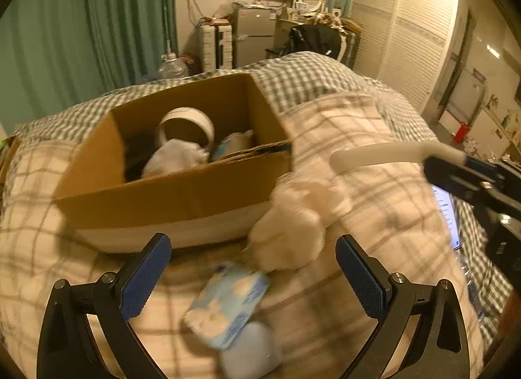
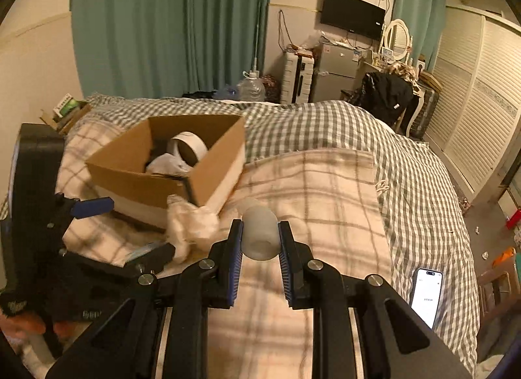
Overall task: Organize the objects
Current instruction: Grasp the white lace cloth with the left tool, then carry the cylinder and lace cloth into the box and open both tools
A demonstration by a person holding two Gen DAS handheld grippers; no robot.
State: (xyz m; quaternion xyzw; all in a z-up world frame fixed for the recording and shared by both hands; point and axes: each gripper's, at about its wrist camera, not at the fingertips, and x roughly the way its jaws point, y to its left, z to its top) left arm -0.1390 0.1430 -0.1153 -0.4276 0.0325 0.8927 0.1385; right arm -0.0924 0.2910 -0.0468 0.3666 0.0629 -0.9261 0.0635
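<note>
An open cardboard box [image 1: 182,190] sits on the bed and holds a white tape roll [image 1: 187,126], a white bag and a tissue pack. My left gripper [image 1: 254,268] is open above a blue tissue pack [image 1: 228,304], with a cream plush toy [image 1: 289,235] just beyond it. A pale rounded object [image 1: 250,353] lies below the pack. My right gripper [image 2: 260,248] is shut on a translucent white bottle [image 2: 260,235], which also shows in the left wrist view as a long white cylinder [image 1: 390,154]. The box [image 2: 182,164] and the plush toy [image 2: 190,225] lie left of it.
The bed carries a cream plaid blanket [image 2: 309,190] over a grey checked duvet [image 2: 407,167]. A lit phone [image 2: 426,297] lies at the bed's right edge. Green curtains, a small fridge [image 2: 335,72] and a louvred wardrobe [image 2: 482,111] stand behind.
</note>
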